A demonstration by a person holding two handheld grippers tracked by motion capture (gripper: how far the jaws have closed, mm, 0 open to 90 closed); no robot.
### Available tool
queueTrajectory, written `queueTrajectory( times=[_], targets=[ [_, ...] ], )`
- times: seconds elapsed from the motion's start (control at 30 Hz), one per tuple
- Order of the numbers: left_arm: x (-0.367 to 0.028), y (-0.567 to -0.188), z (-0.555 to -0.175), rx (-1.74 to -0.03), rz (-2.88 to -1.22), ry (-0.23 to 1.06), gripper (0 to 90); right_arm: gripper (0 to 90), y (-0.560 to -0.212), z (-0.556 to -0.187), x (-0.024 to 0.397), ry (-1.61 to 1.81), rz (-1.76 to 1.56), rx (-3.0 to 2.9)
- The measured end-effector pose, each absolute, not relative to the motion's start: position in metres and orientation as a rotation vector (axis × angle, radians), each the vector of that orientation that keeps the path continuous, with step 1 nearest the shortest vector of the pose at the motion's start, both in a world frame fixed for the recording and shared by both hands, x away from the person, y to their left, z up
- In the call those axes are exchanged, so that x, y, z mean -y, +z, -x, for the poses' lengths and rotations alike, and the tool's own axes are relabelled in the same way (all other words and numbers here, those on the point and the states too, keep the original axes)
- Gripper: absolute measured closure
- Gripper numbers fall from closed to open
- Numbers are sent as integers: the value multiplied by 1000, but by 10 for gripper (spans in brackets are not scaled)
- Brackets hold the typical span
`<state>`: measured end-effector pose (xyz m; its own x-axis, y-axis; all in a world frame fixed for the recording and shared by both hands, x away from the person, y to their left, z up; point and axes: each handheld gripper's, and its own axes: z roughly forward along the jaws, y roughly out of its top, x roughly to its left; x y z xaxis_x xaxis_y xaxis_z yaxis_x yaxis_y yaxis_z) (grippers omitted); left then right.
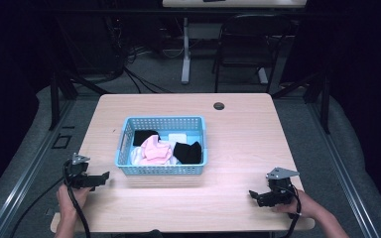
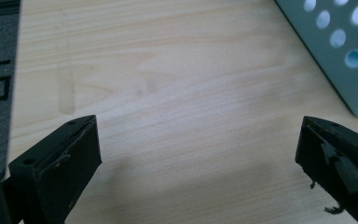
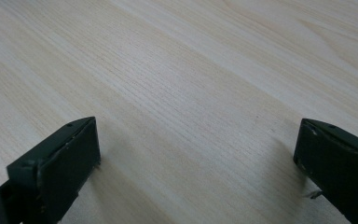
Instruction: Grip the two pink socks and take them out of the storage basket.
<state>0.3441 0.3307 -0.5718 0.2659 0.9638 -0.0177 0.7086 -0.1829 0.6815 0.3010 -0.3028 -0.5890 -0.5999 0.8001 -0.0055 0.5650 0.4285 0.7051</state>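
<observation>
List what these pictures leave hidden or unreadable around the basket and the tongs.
- Basket floor, high view: covered by the pink cloth and black cloths.
- Basket in the left gripper view: cut off by the top and right edges.
- What kind of garments the cloths are: too small to tell.

Blue perforated plastic basket (image 1: 161,168) at table centre.
Upright, holding pink (image 1: 155,148), black (image 1: 188,152) and white cloths (image 1: 177,137); black at 3 o'clock of pink.
</observation>
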Motion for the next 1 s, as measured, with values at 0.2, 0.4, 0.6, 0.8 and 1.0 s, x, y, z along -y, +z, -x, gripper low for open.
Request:
queueTrajectory(
  times=[0.2, 0.4, 0.6, 0.8, 1.0],
  targets=[
    [-336, -552, -341, -1537, -1927, 586, 0, 0, -589, -301, 303, 964, -1170, -2347],
    [-340, -535, -341, -1571, -1900, 543, 0, 0, -589, -301, 303, 965, -1168, -2345],
    [-336, -516, -342, -1560, -1902, 541, 0, 0, -589, -301, 303, 966, -1168, -2345],
    [-327, -500, -345, -1529, -1921, 535, 0, 0, -589, -301, 303, 965, -1169, -2345],
    [-313, -483, -350, -1482, -1965, 535, 0, 0, -589, -301, 303, 965, -1169, -2345]
  ],
)
